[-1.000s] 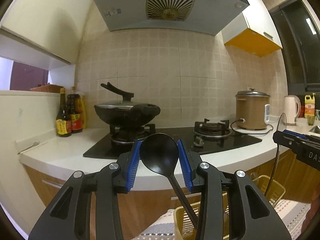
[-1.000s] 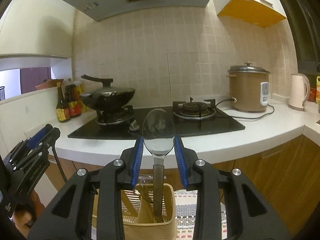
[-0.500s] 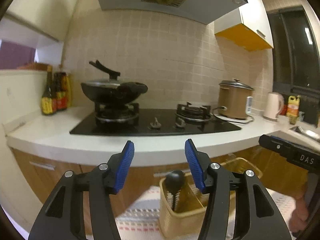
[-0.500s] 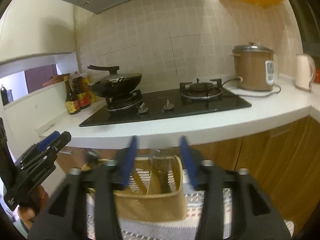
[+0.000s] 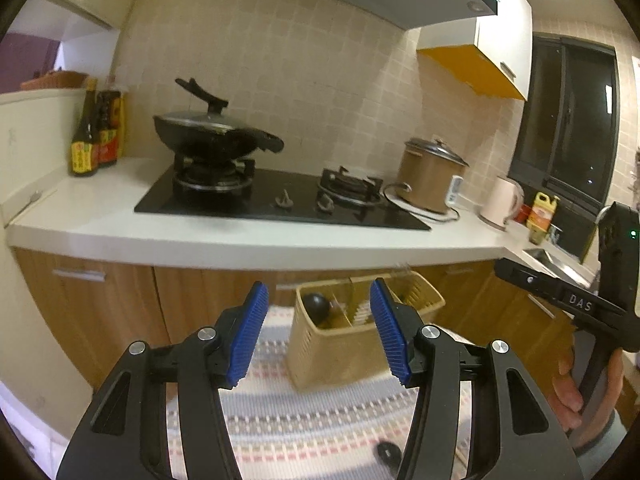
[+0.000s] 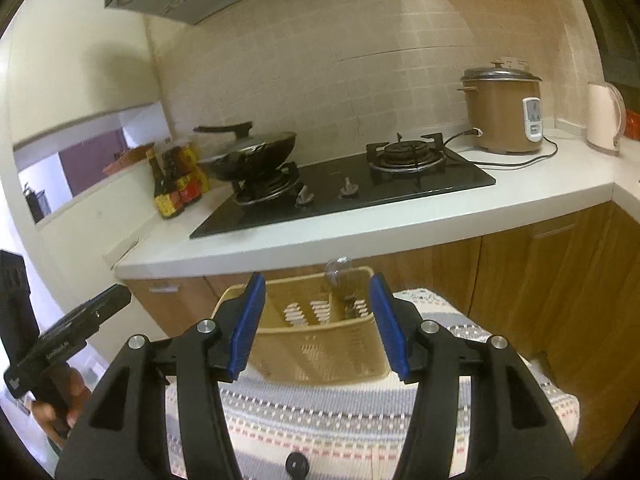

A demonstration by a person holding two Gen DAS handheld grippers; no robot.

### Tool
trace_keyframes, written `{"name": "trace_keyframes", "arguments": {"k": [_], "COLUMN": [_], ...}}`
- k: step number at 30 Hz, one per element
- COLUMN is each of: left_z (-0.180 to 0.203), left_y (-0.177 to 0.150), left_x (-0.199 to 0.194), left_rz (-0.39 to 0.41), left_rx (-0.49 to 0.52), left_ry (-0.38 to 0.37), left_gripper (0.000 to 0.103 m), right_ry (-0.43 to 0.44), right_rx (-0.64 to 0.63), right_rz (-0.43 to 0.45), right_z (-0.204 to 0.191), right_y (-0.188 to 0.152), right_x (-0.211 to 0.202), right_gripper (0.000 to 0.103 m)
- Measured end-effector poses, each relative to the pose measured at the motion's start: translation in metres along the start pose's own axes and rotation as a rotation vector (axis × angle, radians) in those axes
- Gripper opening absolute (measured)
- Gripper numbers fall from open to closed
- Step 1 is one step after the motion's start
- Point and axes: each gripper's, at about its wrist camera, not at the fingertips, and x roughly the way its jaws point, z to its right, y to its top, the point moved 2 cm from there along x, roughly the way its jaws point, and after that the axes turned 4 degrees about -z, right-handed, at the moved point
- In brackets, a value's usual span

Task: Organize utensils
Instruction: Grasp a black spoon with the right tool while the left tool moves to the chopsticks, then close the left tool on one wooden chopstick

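Both spoons now stand in the basket (image 5: 362,344) — left gripper (image 5: 318,334) and right gripper (image 6: 316,322), formerly gripping them, gape released.

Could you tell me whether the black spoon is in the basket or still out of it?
In: the black spoon stands bowl-up in the basket's left compartment.

- I see a lidded wok (image 5: 216,136) on the hob's left burner, left of centre.
- Sauce bottles (image 5: 96,132) stand at far left.
- A brown rice cooker (image 6: 502,114) and pale kettle (image 6: 604,116) sit upper right.
- Striped cloth (image 6: 340,420) fills the bottom.
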Motion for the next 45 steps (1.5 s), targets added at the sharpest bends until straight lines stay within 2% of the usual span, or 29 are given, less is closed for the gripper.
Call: {"name": "trace_keyframes", "arguments": {"k": [5, 7, 10, 15, 17, 19, 21, 23, 24, 33, 43, 45], "left_z": [-0.006, -0.01, -0.02, -0.036, -0.042, -0.045, -0.046, -0.044, -0.043, -0.039, -0.025, -0.022], "left_y": [-0.016, -0.026, -0.056, -0.11, -0.133, -0.155, -0.171, -0.185, -0.19, -0.198, -0.201, -0.202], "left_x": [-0.012, -0.011, -0.004, 0.016, 0.026, 0.036, 0.044, 0.051, 0.054, 0.054, 0.058, 0.06], "left_rz": [-0.11, -0.168, -0.308, -0.489, -0.552, -0.613, -0.653, -0.692, -0.708, -0.709, -0.715, -0.719], "left_rx": [-0.016, -0.024, -0.042, -0.061, -0.08, -0.089, -0.085, -0.075, -0.074, -0.008, 0.106, 0.124], "left_ry": [-0.004, 0.0, -0.003, 0.009, 0.002, -0.004, 0.009, 0.017, 0.018, 0.052, 0.137, 0.154], "left_gripper": [0.051, 0.051, 0.051, 0.05, 0.05, 0.05, 0.047, 0.036, 0.035, 0.035, 0.035, 0.035], "right_ry": [-0.002, -0.004, -0.005, -0.013, -0.015, -0.006, -0.002, -0.001, 0.009, -0.037, -0.127, -0.153], "right_rx": [-0.051, -0.074, -0.105, -0.144, -0.129, -0.112, -0.097, -0.088, -0.08, -0.081, -0.212, -0.243], "right_rz": [-0.112, -0.197, -0.324, -0.523, -0.598, -0.671, -0.734, -0.772, -0.796, -0.84, -0.839, -0.837], "right_z": [-0.019, -0.026, -0.033, -0.036, -0.032, -0.029, -0.027, -0.027, -0.028, -0.037, -0.066, -0.071], "right_y": [-0.016, -0.029, -0.052, -0.1, -0.118, -0.135, -0.15, -0.158, -0.163, -0.171, -0.179, -0.182], "right_x": [-0.002, 0.004, 0.018, 0.048, 0.063, 0.079, 0.092, 0.103, 0.108, 0.143, 0.159, 0.161], "right_gripper": [0.051, 0.051, 0.051, 0.05, 0.048, 0.041, 0.037, 0.037, 0.037, 0.037, 0.037, 0.033]}}
